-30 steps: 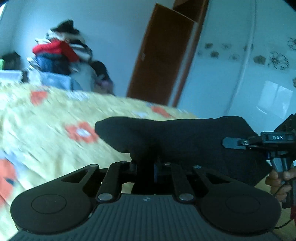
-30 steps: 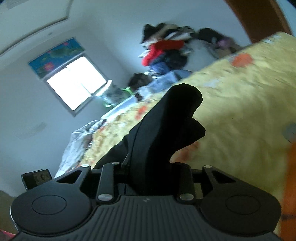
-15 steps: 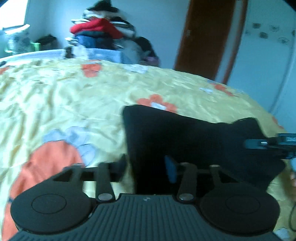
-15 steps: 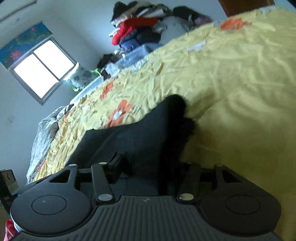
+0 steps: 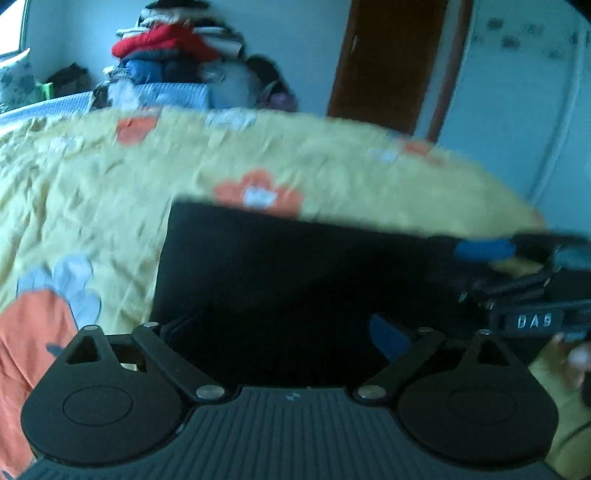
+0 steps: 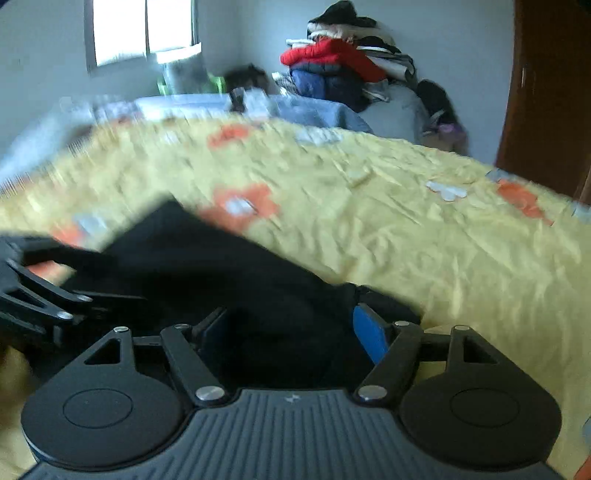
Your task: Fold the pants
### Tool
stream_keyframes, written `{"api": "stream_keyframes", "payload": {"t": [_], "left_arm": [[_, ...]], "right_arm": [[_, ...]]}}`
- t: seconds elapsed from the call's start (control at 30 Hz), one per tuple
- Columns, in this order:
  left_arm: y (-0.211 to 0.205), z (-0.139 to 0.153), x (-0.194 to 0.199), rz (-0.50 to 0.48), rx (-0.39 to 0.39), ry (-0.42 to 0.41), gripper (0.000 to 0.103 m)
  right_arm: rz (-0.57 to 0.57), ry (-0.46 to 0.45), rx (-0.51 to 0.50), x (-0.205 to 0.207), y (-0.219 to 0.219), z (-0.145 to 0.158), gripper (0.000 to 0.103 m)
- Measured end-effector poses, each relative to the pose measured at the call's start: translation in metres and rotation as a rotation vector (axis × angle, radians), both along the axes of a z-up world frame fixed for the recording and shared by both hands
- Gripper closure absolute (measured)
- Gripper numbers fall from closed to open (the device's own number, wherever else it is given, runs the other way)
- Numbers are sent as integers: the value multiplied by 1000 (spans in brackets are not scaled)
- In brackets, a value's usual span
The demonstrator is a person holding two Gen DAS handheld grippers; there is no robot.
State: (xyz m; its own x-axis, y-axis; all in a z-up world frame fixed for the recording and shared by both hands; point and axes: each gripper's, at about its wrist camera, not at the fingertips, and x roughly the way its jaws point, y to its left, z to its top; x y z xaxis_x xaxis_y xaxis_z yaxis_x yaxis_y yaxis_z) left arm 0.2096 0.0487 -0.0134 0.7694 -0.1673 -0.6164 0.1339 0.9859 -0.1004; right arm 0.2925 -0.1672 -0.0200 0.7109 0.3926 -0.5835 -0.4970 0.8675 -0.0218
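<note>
On the yellow flowered bed (image 5: 110, 192) the black pants (image 5: 295, 266) lie folded flat; my left tool (image 5: 284, 328) and right tool (image 6: 291, 325) have just been opening, cloth released; I judge this fold laid; next, regrip for another.

A wide bed under a crumpled yellow bedspread with orange and pale-blue flowers (image 6: 424, 236) fills the room. At twelve o'clock beyond it, a tall heap of red, blue and white clothes (image 6: 343, 70) leans on the pale wall (image 5: 288, 44). A bright window (image 6: 144, 29) glows at eleven o'clock, a brown wooden door (image 5: 391, 62) stands at one o'clock.
</note>
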Motion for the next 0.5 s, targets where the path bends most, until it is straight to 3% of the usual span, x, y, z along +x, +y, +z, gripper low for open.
{"api": "stream_keyframes", "payload": {"t": [0.1, 0.2, 0.37, 0.5], "left_arm": [[-4, 10, -22, 2, 58, -58, 9], [-4, 23, -55, 6, 50, -132, 2], [-20, 2, -49, -4, 48, -43, 0], [-27, -4, -50, 24, 94, -72, 0]], "right_arm": [[-53, 3, 17, -7, -5, 10, 29], [-8, -47, 53, -43, -12, 31, 29], [21, -12, -2, -74, -3, 7, 26], [-22, -13, -8, -73, 3, 5, 24]]}}
